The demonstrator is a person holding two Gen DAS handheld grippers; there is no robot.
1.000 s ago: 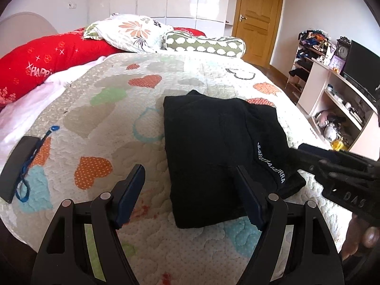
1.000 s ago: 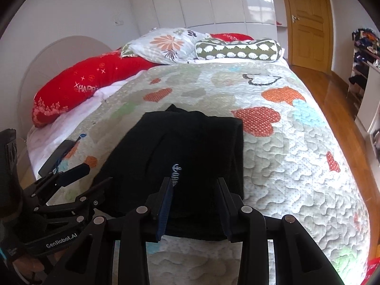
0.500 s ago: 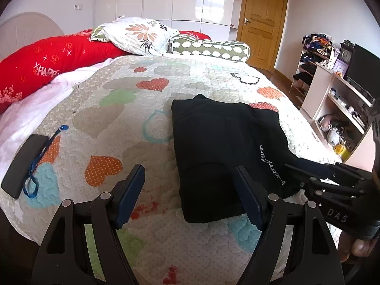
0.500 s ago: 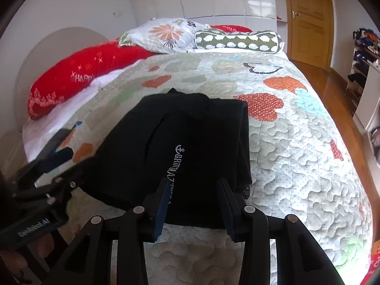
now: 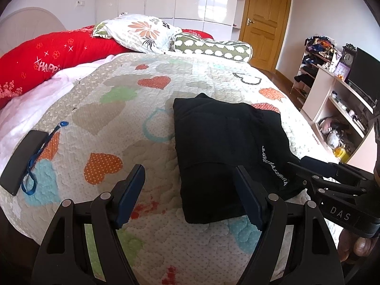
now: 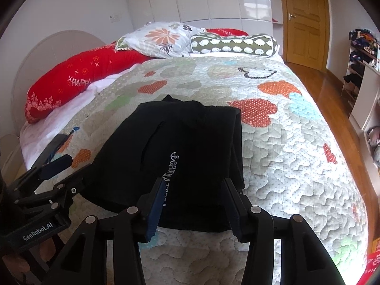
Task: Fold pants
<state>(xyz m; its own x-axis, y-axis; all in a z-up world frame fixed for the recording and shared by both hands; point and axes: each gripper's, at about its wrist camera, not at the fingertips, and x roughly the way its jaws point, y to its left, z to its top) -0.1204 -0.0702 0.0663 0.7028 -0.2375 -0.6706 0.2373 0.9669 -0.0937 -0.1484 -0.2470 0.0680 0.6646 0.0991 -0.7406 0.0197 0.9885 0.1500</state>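
Observation:
Black pants [image 5: 225, 147] lie folded into a flat rectangle on the heart-patterned quilt [image 5: 118, 118], with white lettering along one edge; they also show in the right wrist view [image 6: 180, 156]. My left gripper [image 5: 190, 180] is open and empty, held above the quilt at the pants' near left corner. My right gripper [image 6: 193, 193] is open and empty, just above the pants' near edge. Each gripper shows in the other's view: the right one [image 5: 306, 166] at the pants' right side, the left one [image 6: 71, 166] at their left side.
A black phone with a blue strap [image 5: 22, 159] lies at the quilt's left edge. Red [image 5: 52, 57], floral [image 5: 140, 33] and green bolster [image 5: 211, 47] pillows lie at the head. Shelves and a TV [image 5: 344, 99] stand to the right, a wooden door [image 5: 266, 21] behind.
Both grippers have drawn back and up from the pants, so the folded pants look farther away. The right gripper has opened a little wider. The pants have not moved.

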